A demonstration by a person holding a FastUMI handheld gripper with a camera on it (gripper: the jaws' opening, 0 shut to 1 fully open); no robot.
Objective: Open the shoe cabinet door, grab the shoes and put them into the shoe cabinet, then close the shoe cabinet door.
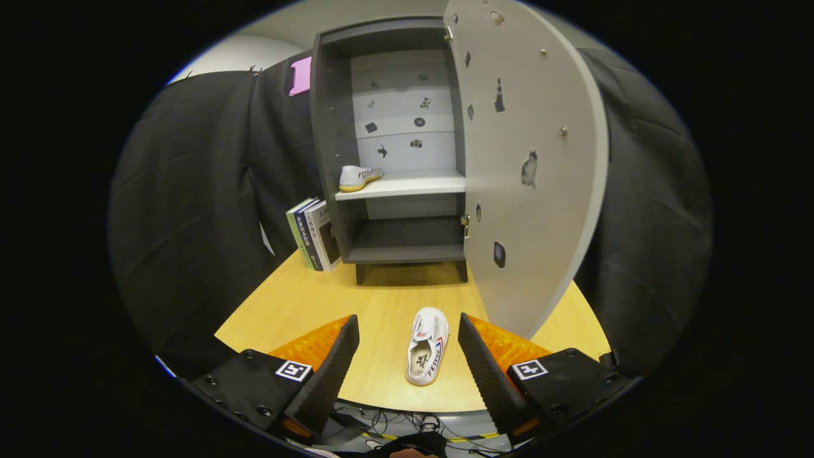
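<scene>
In the gripper view, the gripper (407, 356) is seen with its fingers spread wide apart above a wooden table (299, 305), and a white shoe (427, 346) lies flat on the table between them, closer to the right finger and touched by neither. Beyond the fingers a dark shoe cabinet (388, 152) stands on the table with its pale door (528, 165) swung open to the right. A second white shoe (358, 177) is set on the cabinet's middle shelf (413, 184), and a few books (313, 234) lean upright against its left side.
</scene>
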